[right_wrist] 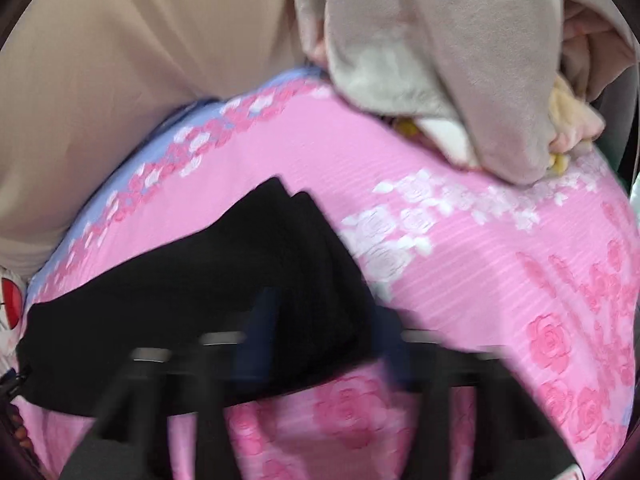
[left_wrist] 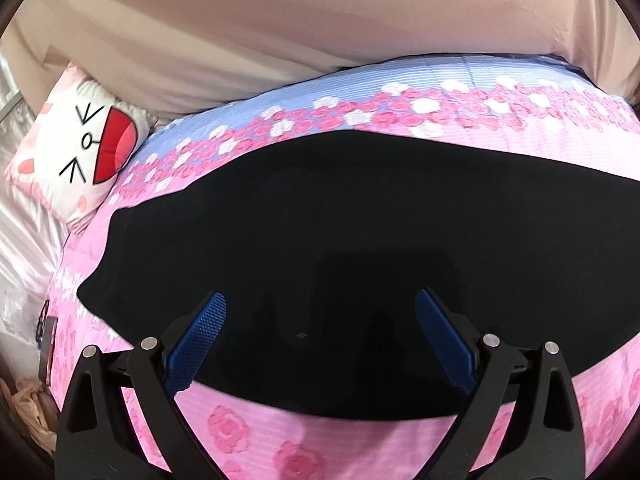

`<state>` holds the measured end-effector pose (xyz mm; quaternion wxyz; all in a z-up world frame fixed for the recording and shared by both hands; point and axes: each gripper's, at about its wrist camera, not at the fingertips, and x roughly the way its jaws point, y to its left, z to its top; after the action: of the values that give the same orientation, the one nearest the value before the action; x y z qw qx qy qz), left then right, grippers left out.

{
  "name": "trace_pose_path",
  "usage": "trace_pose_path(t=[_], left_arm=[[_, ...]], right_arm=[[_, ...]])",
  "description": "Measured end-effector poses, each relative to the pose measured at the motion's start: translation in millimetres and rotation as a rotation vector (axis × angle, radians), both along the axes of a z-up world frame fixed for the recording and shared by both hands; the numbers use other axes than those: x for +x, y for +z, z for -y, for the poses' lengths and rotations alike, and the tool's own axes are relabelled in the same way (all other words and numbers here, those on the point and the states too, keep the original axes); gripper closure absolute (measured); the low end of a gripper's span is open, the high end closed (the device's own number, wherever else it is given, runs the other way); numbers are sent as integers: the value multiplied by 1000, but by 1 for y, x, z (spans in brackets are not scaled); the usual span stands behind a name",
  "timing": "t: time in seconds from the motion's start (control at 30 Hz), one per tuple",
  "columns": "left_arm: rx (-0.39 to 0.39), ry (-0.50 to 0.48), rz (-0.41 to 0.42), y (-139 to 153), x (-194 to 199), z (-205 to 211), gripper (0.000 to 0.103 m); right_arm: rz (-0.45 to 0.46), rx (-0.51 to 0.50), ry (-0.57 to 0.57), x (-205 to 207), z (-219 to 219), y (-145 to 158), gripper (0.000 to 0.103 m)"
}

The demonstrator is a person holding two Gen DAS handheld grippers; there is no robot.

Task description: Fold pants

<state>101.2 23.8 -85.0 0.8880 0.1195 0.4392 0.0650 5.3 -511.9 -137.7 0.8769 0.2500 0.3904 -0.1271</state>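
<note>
The black pants (left_wrist: 320, 232) lie flat, folded lengthwise, on the pink rose-patterned bedspread (left_wrist: 256, 432). My left gripper (left_wrist: 320, 312) hovers over the pants near their front edge, blue-padded fingers (left_wrist: 200, 340) wide apart and empty. In the right wrist view the pants (right_wrist: 192, 304) show their right end, with layered edges pointing up. My right gripper (right_wrist: 324, 328) is smeared by motion blur over that end; its dark blue fingers (right_wrist: 260, 328) stand apart with nothing clearly between them.
A cat-face pillow (left_wrist: 76, 152) lies at the far left. A beige curtain (left_wrist: 320, 20) hangs behind the bed. A heap of grey-beige plush blanket (right_wrist: 440, 60) sits at the bed's far right. The bed edge drops off at left (left_wrist: 52, 300).
</note>
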Motion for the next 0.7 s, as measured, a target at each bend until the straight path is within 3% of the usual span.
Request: trace_pose_path(t=[0.17,0.3,0.43,0.53,0.7], left_arm=[[-48,65,25,7,-6,-42,9],[-90,103,56,11,-13,-78,9],[-140,163,86,15,-22,-124,9],[-167,214,114,19,-31,-162,9],[-178,302,146,21,-46,-220,9]], right_arm=[[88,23,58,8,-42,37,83],[207,64,267,35,-126,90,83],[243,76,502,73,-233,118,83],[229,80,640,101,-303,120,83],[135,64,826,127,-419,88,83]])
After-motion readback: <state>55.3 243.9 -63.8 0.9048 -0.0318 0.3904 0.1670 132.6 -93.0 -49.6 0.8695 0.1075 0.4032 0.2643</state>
